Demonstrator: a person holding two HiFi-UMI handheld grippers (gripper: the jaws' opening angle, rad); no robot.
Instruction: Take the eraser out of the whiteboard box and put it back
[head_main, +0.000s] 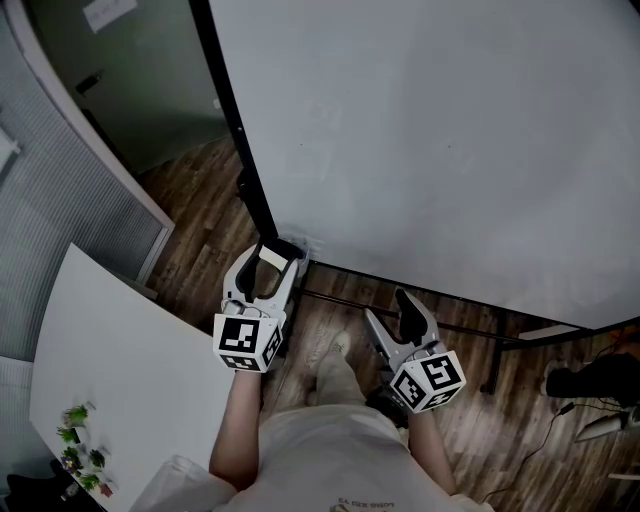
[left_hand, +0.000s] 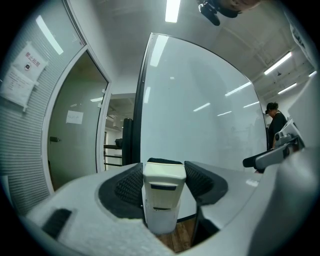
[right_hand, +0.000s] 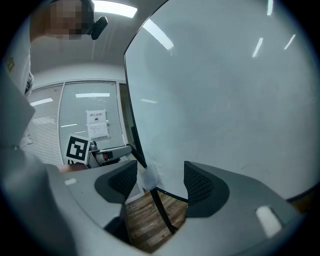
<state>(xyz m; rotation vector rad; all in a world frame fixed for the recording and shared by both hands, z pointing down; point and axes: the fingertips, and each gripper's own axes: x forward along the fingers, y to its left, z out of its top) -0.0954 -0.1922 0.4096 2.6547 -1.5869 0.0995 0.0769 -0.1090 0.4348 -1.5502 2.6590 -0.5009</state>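
Head view shows the person standing in front of a big whiteboard (head_main: 430, 130) on a wood floor (head_main: 195, 190). The left gripper (head_main: 277, 252) is held near the lower left corner of the board. Its pads (left_hand: 131, 186) are clamped on the eraser (left_hand: 163, 197), one on each long side. The eraser is cream-white with a dark felt edge at its far end, and it stands upright between the jaws, in the air and out of the box. The box (right_hand: 148, 177) is a small pale holder fixed at that same corner of the board, beside the black frame; in the right gripper view it is seen through the gap of the jaws.

The right gripper (head_main: 390, 312) is lower and more to the right, apart from the board. Its fingers (right_hand: 200, 182) stand wide apart with nothing between them. A white table (head_main: 110, 360) is at the person's left side.
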